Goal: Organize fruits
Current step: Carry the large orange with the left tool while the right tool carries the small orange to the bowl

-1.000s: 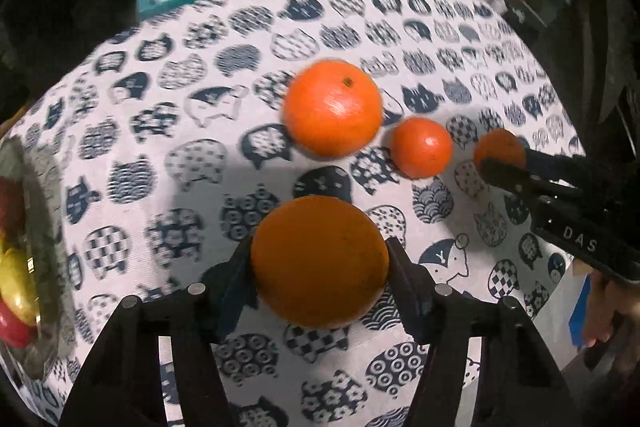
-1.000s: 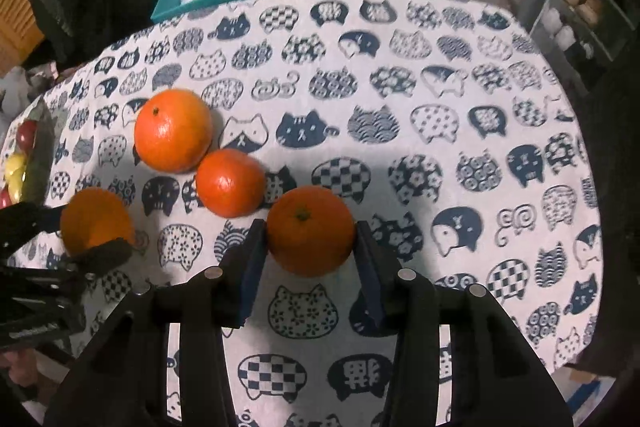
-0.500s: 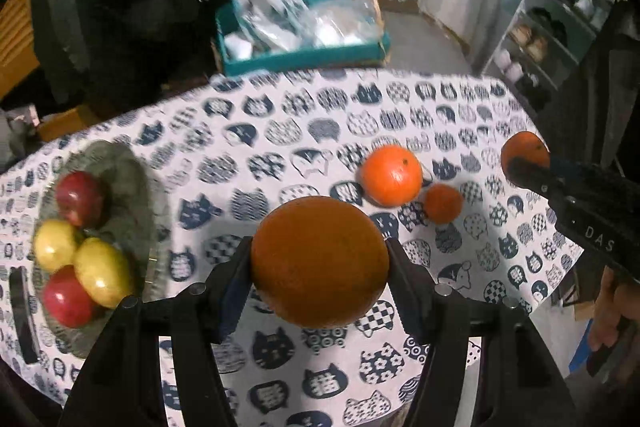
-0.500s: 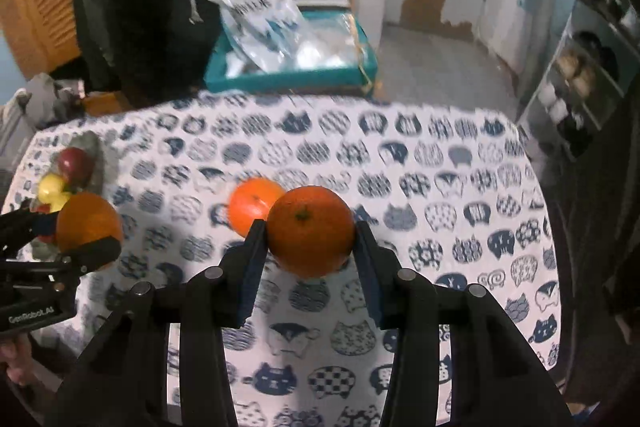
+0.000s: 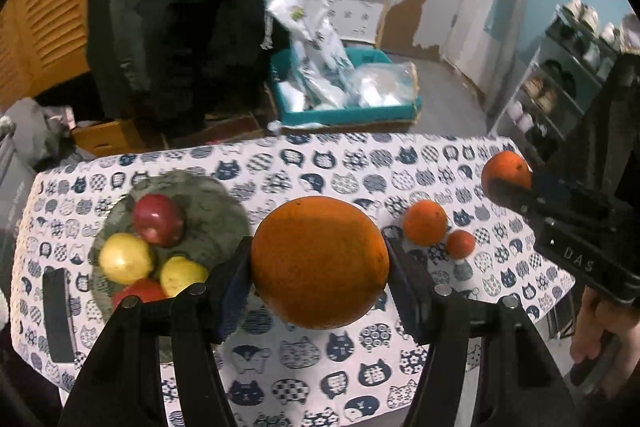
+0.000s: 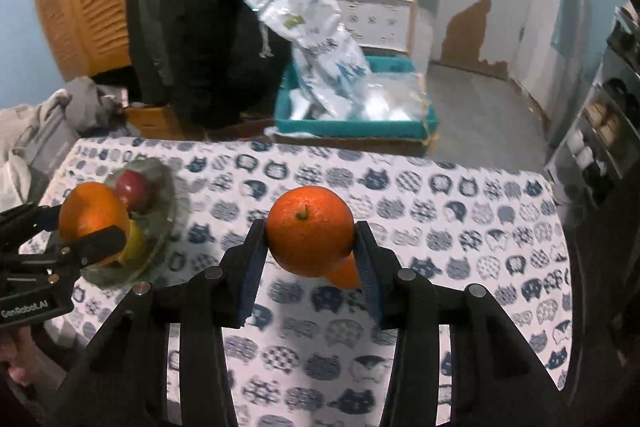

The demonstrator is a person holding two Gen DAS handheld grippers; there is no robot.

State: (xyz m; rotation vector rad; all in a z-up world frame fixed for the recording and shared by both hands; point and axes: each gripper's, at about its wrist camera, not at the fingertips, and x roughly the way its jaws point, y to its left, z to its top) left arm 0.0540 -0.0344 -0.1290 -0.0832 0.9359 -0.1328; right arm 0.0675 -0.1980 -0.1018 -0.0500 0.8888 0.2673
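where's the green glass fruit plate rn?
Left wrist view: the green glass plate sits on the left end of the cat-print tablecloth, holding red and yellow apples, just left of the large orange in the left gripper.

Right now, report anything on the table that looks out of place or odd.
Two small oranges lie loose on the cat-print cloth, apart from the glass plate that holds the apples. Left gripper and right gripper each hold an orange above the table. Nothing looks spilled or damaged.
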